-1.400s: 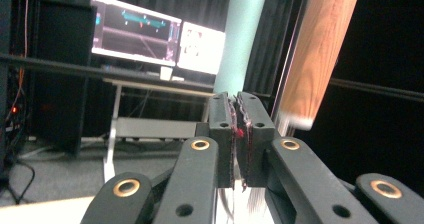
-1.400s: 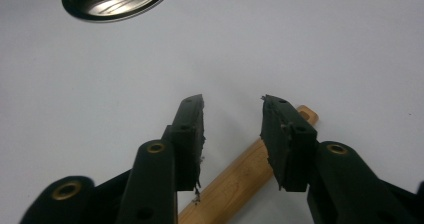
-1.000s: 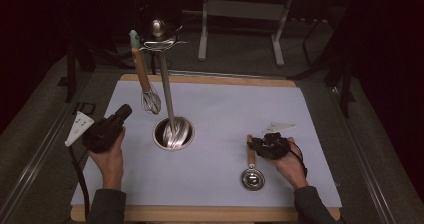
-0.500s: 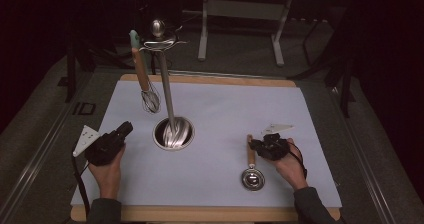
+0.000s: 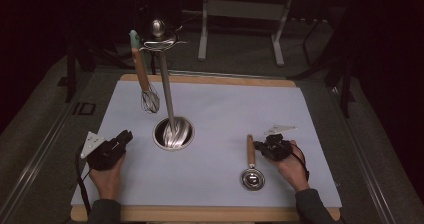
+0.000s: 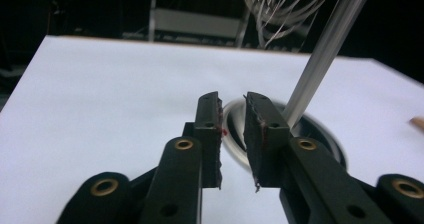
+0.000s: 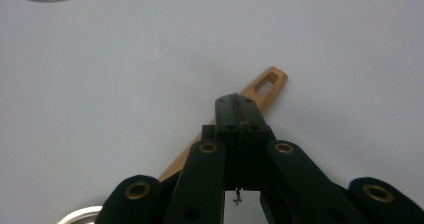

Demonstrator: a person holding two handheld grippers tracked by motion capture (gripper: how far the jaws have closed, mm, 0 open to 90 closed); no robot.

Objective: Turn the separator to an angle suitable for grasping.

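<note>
Since a second ago my left tool (image 5: 124,137) has dropped toward the bench (image 5: 215,111) and settled low at its left side, near the steel cup (image 5: 173,133); its jaws have just been opening and now stand apart with nothing between them. My right tool (image 5: 260,145) has kept its place beside the scoop, and its jaws have just been closing; they are now clenched flat together on nothing. In my right tool's own view the wooden handle (image 7: 260,89) passes under the closed jaws, but I cannot tell whether they touch it.

A pale white sheet covers the bench, with a wooden edge showing at front and back. The room beyond is dark, with a grey metal frame (image 5: 240,14) standing on the floor.

At the left rear, a whisk (image 5: 145,79) with a wooden handle hangs from the top of a tall steel stand (image 5: 165,79). This stand's pole rises out of the steel cup, sunk at the middle of the sheet. The measuring scoop (image 5: 251,170) lies at the right front, bowl toward me, handle pointing away.
</note>
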